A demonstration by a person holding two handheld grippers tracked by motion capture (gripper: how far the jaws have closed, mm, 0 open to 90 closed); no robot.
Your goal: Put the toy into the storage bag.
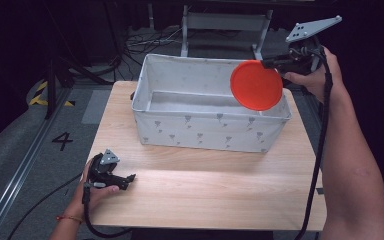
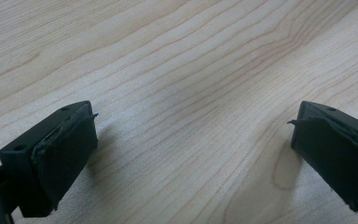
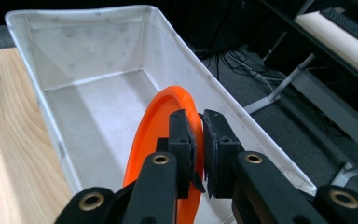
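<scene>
Plate [image 1: 256, 85] held on edge over the right end of the bin [image 1: 200, 131], pinched at its rim by the right gripper [image 3: 199, 140].

Below the plate the bin floor lies bare, its fabric walls upright on all sides. The right hand [image 1: 316, 80] reaches in from beyond the bin's right wall. The left gripper [image 1: 125, 179] rests on the table [image 1: 205, 195] near its front left corner, jaws spread wide over bare wood, well apart from the bin.

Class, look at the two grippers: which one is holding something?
The right gripper: its jaws pinch the rim of the orange plate above the white bin. The left gripper rests open on the table.
</scene>
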